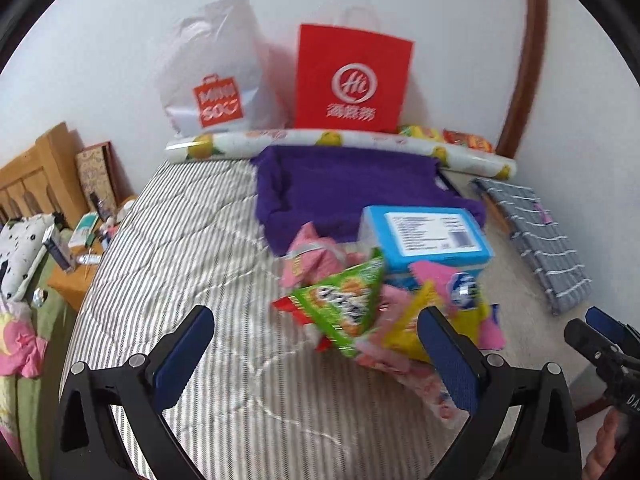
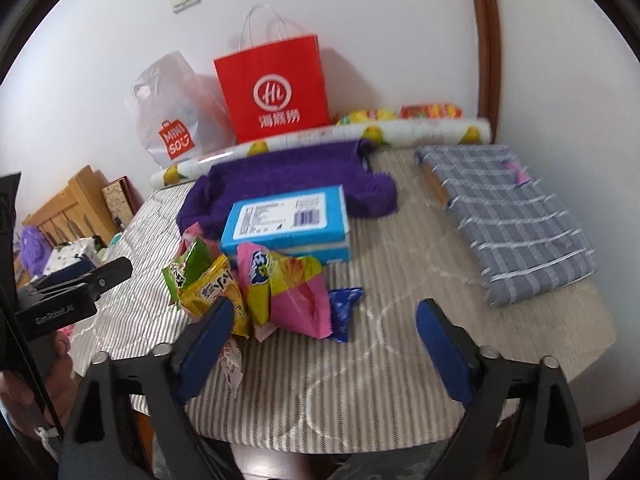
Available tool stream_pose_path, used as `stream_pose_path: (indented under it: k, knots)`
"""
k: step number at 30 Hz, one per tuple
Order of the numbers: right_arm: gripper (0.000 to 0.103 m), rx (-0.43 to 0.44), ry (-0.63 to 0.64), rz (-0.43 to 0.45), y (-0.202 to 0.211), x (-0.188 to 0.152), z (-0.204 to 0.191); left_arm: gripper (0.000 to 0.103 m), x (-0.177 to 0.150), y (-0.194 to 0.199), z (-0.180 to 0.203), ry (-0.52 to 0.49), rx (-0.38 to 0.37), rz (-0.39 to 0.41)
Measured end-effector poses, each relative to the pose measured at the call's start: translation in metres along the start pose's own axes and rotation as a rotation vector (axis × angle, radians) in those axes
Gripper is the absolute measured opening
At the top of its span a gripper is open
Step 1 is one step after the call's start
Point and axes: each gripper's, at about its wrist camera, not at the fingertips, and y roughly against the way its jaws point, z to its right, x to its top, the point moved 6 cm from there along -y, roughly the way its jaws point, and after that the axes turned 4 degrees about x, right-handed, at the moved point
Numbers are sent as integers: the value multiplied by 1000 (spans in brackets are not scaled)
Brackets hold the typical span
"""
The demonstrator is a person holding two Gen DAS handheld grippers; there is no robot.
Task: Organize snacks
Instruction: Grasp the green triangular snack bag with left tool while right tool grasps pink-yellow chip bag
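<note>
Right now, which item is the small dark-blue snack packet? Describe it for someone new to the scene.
Start at the light-blue box on the striped table cover. The snack pile lies in front of it; the small blue packet sits at its right edge, beside the pink wrapper, the only dark-blue one.

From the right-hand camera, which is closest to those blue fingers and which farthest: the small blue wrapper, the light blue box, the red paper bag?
1. Small blue wrapper, just ahead of the right gripper, on the striped cloth.
2. Light blue box, behind the snack pile.
3. Red paper bag, upright against the wall.
</note>
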Motion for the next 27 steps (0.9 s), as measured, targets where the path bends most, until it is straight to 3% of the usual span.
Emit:
stream_pose_path:
  k: [10,16,20,24,26,27]
  knots:
    - [86,79,31,-98,-75,5,-16,101,-9,-38,-48,66,53,-61]
    - [86,109,23,-144,-106,7,-25,101,-10,-49,-59,85,51,-74]
    - [86,79,28,-185,-126,3,-26,101,-12,-55,-62,88,41,-83]
    - [86,96,2,-226,-142,-2,-26,101,-12,-57,-61,103,2,-91]
    - [83,80,11,-248,-149,-4,-27,101,-11,-57,-60,101,-10,-94]
    - [74,77,18,-240,-149,-3,-27,101,-11,-57,-59,96,-13,-93]
